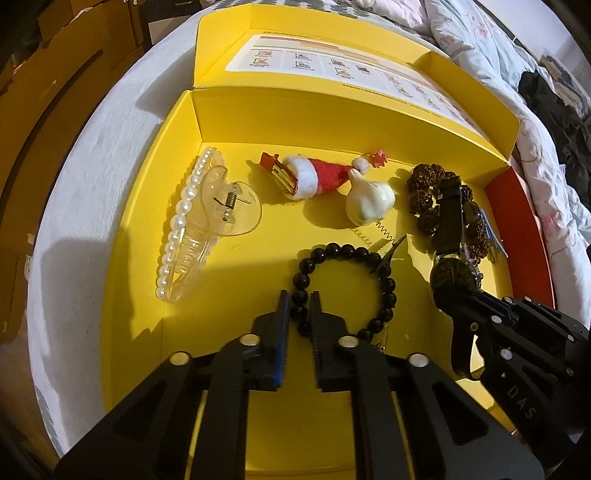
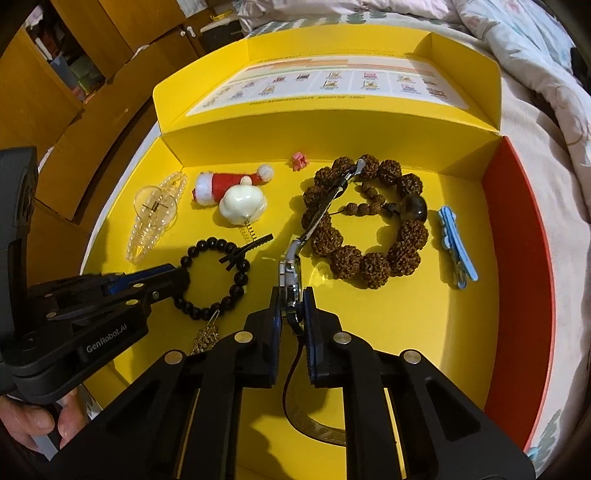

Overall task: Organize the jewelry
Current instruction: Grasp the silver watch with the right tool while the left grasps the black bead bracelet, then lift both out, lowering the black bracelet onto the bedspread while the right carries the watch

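This is a bedroom in a home. A rumpled floral quilt point(image 2: 517, 33) lies past the far edge of the open yellow box point(image 2: 424, 332), which rests on a white bed sheet point(image 1: 92, 184), and wooden cupboards point(image 2: 122, 33) stand beyond its left side.

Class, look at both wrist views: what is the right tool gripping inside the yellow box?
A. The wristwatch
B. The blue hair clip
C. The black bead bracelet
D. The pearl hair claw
A. The right tool is closed on the wristwatch at its metal case, with the strap running forward over the brown seed bracelet; the black bead bracelet sits between the left tool's fingers instead.
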The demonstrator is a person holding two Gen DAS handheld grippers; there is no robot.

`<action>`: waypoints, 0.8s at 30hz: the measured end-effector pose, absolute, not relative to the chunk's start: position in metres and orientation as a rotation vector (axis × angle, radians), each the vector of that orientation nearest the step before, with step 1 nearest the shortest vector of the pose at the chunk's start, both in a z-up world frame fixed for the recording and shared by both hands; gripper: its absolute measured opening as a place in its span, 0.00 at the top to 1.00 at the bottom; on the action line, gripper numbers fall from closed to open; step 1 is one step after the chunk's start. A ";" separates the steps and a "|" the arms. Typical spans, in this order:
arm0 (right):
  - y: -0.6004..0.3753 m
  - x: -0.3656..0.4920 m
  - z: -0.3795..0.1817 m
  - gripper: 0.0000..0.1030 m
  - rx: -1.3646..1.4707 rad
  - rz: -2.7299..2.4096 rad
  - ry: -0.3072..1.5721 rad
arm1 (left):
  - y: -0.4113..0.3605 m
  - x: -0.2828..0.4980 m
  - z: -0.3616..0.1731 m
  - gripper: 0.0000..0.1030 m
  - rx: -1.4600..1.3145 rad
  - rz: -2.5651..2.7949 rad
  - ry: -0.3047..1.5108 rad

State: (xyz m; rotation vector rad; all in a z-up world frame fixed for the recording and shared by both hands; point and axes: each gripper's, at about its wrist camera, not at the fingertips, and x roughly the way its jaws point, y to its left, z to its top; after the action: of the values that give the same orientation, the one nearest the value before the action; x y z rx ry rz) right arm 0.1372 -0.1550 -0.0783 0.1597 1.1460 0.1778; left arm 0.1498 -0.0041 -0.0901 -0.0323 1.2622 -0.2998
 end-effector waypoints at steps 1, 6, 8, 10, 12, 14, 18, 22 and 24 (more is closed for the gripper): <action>-0.156 0.137 -0.077 0.89 0.156 0.178 1.144 | -0.003 0.150 -0.089 0.90 -0.035 -0.301 1.261; -0.161 0.136 -0.071 0.89 0.169 0.179 1.129 | 0.003 0.146 -0.080 0.91 -0.056 -0.308 1.238; -0.162 0.135 -0.067 0.89 0.171 0.181 1.120 | 0.006 0.143 -0.075 0.91 -0.072 -0.317 1.228; -0.165 0.133 -0.059 0.89 0.180 0.183 1.105 | 0.007 0.140 -0.069 0.91 -0.083 -0.320 1.216; -0.167 0.130 -0.051 0.89 0.183 0.186 1.089 | 0.011 0.138 -0.064 0.91 -0.092 -0.328 1.203; -0.168 0.128 -0.042 0.89 0.188 0.189 1.077 | 0.012 0.136 -0.058 0.91 -0.102 -0.335 1.191; -0.168 0.119 -0.020 0.89 0.197 0.197 1.037 | 0.015 0.131 -0.042 0.91 -0.128 -0.354 1.161; -0.167 0.109 -0.001 0.89 0.195 0.200 1.004 | 0.013 0.127 -0.028 0.91 -0.140 -0.368 1.135; -0.168 0.102 0.010 0.89 0.197 0.201 0.985 | 0.014 0.123 -0.021 0.91 -0.147 -0.373 1.123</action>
State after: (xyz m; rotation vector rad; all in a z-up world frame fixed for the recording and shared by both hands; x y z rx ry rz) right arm 0.1024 -0.1684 0.0095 0.1966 0.9849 0.2014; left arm 0.1227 0.0137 -0.0209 -0.1467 1.1235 -0.3732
